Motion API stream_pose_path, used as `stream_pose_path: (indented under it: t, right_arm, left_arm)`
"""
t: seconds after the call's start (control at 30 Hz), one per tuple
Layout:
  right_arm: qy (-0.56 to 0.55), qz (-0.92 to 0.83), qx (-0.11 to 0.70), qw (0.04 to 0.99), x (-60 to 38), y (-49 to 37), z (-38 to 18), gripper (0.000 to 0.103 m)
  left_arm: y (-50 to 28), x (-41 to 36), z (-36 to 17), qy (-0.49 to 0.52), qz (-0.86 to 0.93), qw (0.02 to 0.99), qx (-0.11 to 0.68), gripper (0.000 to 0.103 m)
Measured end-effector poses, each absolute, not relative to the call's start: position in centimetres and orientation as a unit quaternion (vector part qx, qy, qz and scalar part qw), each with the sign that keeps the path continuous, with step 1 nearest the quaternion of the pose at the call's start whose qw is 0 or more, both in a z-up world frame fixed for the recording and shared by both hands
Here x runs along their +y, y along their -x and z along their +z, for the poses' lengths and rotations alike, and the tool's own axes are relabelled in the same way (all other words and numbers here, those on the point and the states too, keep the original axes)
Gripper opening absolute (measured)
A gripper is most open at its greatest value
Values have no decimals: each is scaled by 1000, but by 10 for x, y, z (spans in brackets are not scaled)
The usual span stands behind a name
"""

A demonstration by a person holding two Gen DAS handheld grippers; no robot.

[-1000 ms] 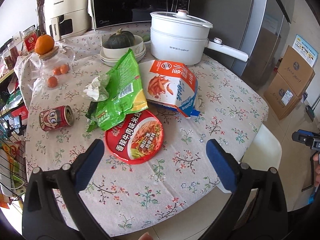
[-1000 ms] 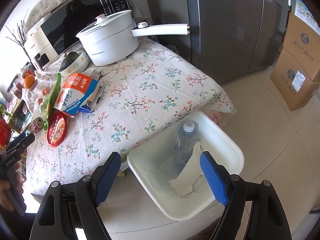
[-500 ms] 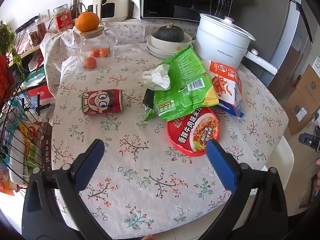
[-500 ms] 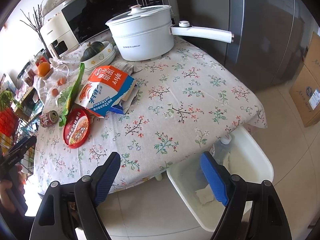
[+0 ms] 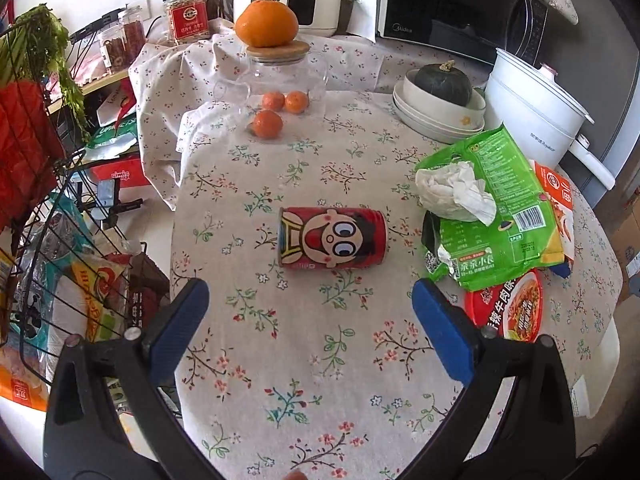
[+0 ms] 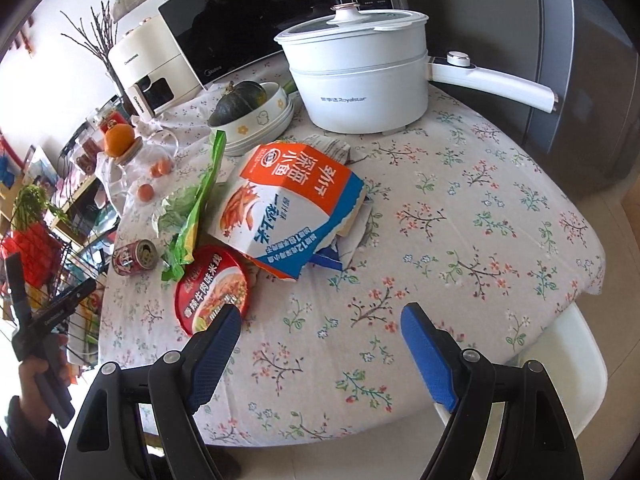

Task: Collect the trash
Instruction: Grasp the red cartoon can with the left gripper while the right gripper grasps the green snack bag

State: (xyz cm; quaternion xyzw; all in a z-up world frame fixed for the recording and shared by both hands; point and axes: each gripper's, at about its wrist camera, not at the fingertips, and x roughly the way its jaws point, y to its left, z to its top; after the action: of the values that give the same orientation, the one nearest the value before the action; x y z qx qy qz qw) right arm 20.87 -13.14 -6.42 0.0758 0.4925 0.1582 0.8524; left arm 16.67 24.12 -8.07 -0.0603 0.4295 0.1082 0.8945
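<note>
with both sets of jaws wide and empty, the left gripper (image 5: 310, 318) should straddle the red can (image 5: 332, 238) across its round sides before closing.

Left gripper (image 5: 310, 312) and right gripper (image 6: 320, 334) both gape wide, empty, angled steeply downward.

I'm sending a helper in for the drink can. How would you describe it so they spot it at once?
Start at the floral-clothed table and find the heap of wrappers topped by the green bag. The can lies on its side, alone on bare cloth, on the heap's side nearer the wire rack. It is the only metal cylinder among the trash, red with a big-eyed cartoon face.
</note>
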Motion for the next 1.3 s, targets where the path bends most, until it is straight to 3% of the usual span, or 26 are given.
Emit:
stream_pose_path:
  t: [0.37,0.6,0.67,0.77,0.8,0.83,1.0,1.3]
  right_arm:
    - [-82,245,465,847,-51,-255,-80,83]
    - [-94,274,463,838,-18,-275,-97,74]
    - [-94,282,464,834,-11,-279,-102,67]
    - [-87,300,468,826,-3,-281,-109,42]
    - [-84,306,469,825,-2,-281,-110,24]
    - [-83,309,469,823,-2,-281,-111,13]
    - [-97,327,444,829,-10,-271,-96,5]
    - [-75,323,399,855,-39,-236,-49,3]
  left_arm:
    - [-211,236,-114,66,91,887,447,101]
    - [-226,243,-128,76,111,882,452,101]
    - [-228,246,-130,82,115,882,450,101]
    - [-230,250,-131,92,113,883,446,99]
    - [-229,250,-131,95,110,884,445,96]
    - [-229,250,-130,98,105,884,444,88]
    - [-224,246,-123,97,105,886,441,88]
    - [-202,234,-90,106,96,898,417,88]
